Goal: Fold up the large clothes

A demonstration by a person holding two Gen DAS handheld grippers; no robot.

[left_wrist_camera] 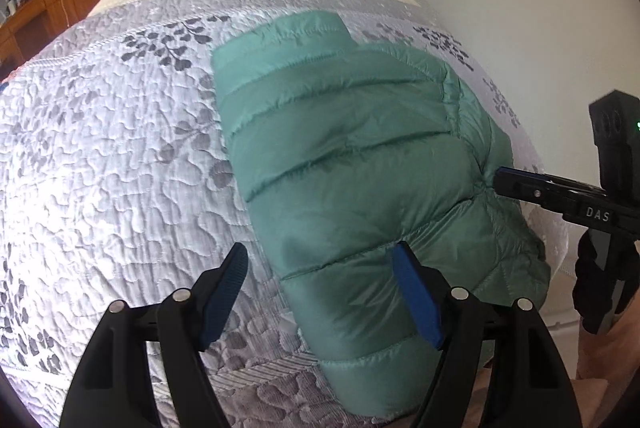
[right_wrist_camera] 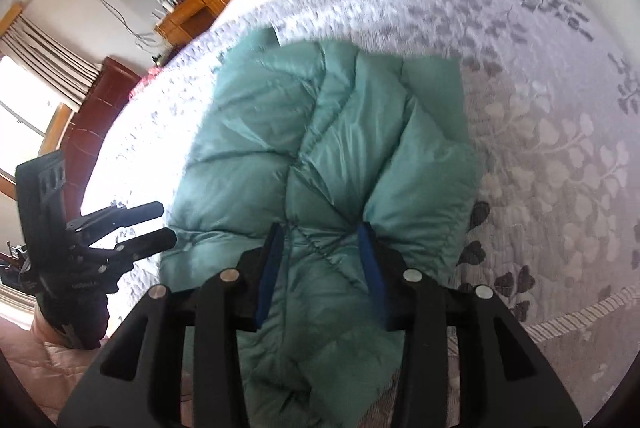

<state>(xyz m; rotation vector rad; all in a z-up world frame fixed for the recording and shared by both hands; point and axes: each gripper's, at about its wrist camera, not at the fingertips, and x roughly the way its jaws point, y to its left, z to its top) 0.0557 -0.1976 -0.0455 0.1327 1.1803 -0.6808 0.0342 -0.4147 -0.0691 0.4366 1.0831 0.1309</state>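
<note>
On the bed's grey leaf-patterned quilt [left_wrist_camera: 120,155] lies the folded teal quilted down jacket [left_wrist_camera: 352,163], right tool [right_wrist_camera: 320,240] pinching its bunched edge, left tool [left_wrist_camera: 320,260] spread empty, next probably releasing and smoothing.

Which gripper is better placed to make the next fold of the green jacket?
Probably the right gripper: its fingers already bunch the jacket fabric between them. The left gripper stands open at the jacket's edge, holding nothing.

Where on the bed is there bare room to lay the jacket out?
Bare quilt lies left of the jacket, and more beyond it toward the headboard end. It is tight on the right, where the right gripper meets the jacket by the bed edge.
</note>
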